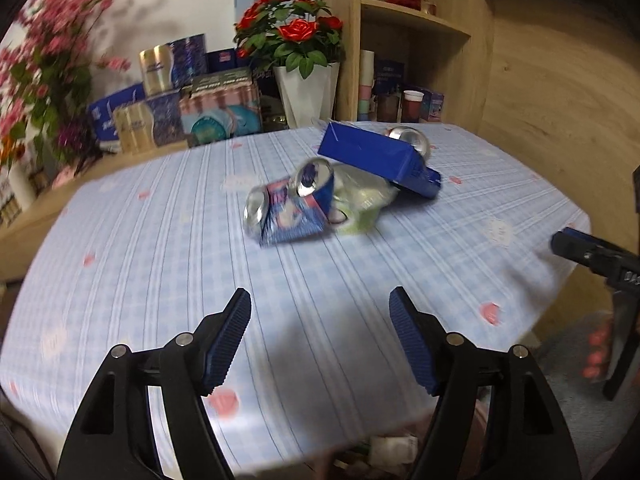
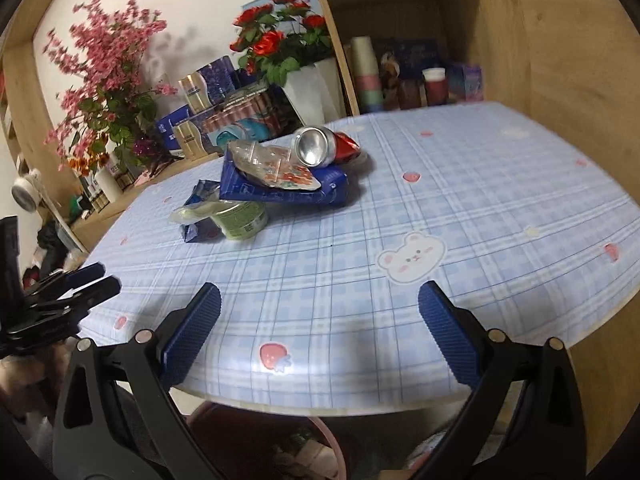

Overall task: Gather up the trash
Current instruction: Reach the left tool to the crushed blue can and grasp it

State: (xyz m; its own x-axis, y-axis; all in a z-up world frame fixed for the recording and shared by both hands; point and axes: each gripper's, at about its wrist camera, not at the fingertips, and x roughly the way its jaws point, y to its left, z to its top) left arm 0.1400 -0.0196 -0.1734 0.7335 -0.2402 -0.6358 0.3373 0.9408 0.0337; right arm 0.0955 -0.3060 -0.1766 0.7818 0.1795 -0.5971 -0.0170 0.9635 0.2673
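Note:
A heap of trash lies mid-table on the blue checked cloth (image 1: 160,240). In it are a blue carton (image 1: 376,160), a crushed blue can (image 1: 292,212), a pale green cup (image 1: 360,204) and a silver can end (image 1: 408,138). My left gripper (image 1: 319,292) is open and empty, well short of the heap. In the right wrist view the blue carton (image 2: 280,190) carries a clear wrapper (image 2: 280,168) and a red can (image 2: 324,146), with the green cup (image 2: 242,220) under it. My right gripper (image 2: 320,287) is open and empty over the cloth (image 2: 480,200).
A white vase of red roses (image 1: 308,88), pink blossom branches (image 1: 44,72) and stacked drink packs (image 1: 216,104) stand behind the table. Wooden shelving with cups (image 2: 368,76) and a wooden wall (image 2: 580,80) close the right side. A pink-rimmed container (image 2: 330,436) sits below the near edge.

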